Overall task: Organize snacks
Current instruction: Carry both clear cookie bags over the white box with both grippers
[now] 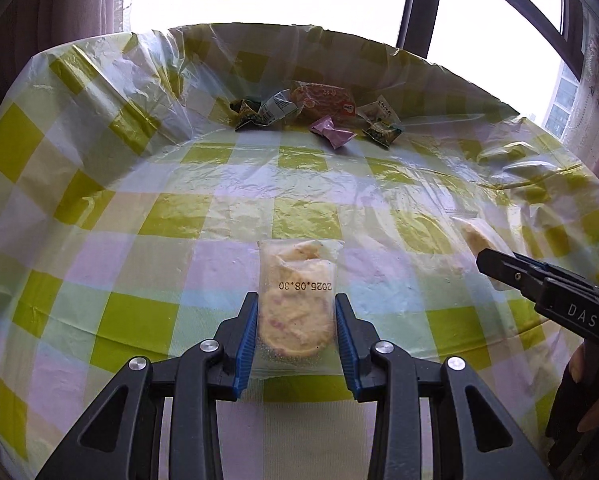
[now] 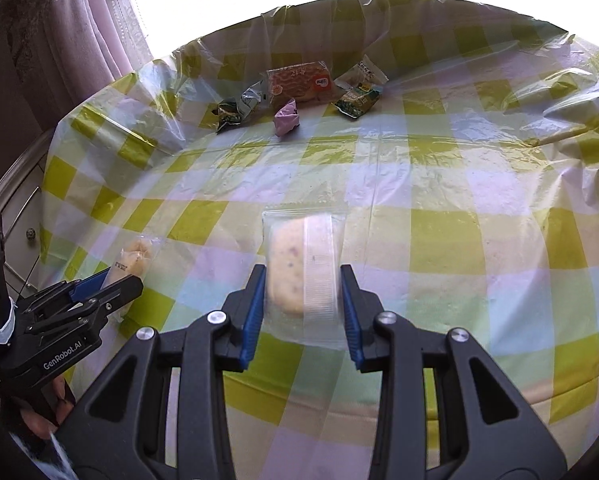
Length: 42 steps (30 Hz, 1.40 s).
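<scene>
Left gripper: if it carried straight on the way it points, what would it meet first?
Probably bare checked tablecloth; the left gripper already holds a clear cookie packet. The snack pile lies farther on, depth uncertain.

Print on the far snack packets (image 1: 323, 100) too small to read; surface (image 2: 499, 240) cut off by frame edges.

The left gripper (image 1: 295, 340) is showing black plastic arms with blue ribbed pads (image 1: 246, 344) and silver round screws. The right gripper (image 2: 303, 312) is showing the same build; beside it, white lettering is marking the left gripper's black body.
</scene>
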Motion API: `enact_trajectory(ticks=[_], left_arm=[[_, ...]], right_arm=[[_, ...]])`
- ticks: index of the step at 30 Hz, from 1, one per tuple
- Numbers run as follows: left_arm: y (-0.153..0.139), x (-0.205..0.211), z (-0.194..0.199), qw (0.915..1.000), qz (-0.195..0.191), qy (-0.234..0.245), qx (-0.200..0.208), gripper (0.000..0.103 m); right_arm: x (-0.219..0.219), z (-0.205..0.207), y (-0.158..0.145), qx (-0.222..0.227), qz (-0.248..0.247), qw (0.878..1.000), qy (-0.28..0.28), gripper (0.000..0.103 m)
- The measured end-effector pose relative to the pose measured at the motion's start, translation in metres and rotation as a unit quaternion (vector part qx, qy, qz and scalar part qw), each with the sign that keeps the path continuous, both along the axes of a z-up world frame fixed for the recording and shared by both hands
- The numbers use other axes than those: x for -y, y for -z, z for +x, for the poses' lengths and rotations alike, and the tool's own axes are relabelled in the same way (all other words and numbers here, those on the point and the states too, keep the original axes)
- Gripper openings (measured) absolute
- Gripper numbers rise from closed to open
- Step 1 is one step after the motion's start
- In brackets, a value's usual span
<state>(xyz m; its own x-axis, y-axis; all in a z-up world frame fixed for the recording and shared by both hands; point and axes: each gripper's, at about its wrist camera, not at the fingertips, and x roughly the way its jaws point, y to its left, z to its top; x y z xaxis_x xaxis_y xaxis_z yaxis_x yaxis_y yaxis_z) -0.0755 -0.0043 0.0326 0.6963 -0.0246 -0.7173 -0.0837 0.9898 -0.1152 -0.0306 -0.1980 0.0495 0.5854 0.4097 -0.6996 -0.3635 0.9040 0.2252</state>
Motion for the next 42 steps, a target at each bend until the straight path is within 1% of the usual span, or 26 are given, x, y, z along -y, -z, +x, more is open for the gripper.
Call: enact_trajectory(ticks=[6,9,14,20,23,28,35,42], left_arm=[[-0.005,0.019,-0.027,0.9998,0.004,0.02,0.006,0.037],[-0.011,0.031,-0.039,0.9994,0.012,0.03,0.011,0.037],[-0.019,0.05,-0.051,0.9986,0.022,0.045,0.018,0.037],[-0.009,0.066,-0.049,0.9972,0.032,0.068,0.001,0.037],[-0.004,0.078,-0.05,0.9953,0.045,0.086,-0.006,0.037],[-0.003,0.105,-0.059,0.9901,0.068,0.123,-0.004,0.037],[-0.015,0.143,-0.071,0.9801,0.097,0.173,0.013,0.037],[-0.023,0.191,-0.08,0.9632,0.128,0.235,0.023,0.037]], right_arm=[[0.006,-0.035,-0.01,0.014,-0.004,1.0,-0.003,0.039],[0.011,-0.054,-0.019,0.027,-0.005,1.0,-0.006,0.039],[0.023,-0.081,-0.03,0.047,-0.009,0.999,-0.013,0.039],[0.049,-0.097,-0.026,0.045,-0.004,0.999,-0.003,0.039],[0.062,-0.105,-0.023,0.041,0.002,0.999,0.003,0.039],[0.082,-0.122,-0.025,0.048,-0.005,0.999,0.015,0.039],[0.112,-0.148,-0.026,0.058,-0.017,0.997,0.04,0.039],[0.152,-0.17,-0.024,0.066,-0.029,0.994,0.078,0.039]])
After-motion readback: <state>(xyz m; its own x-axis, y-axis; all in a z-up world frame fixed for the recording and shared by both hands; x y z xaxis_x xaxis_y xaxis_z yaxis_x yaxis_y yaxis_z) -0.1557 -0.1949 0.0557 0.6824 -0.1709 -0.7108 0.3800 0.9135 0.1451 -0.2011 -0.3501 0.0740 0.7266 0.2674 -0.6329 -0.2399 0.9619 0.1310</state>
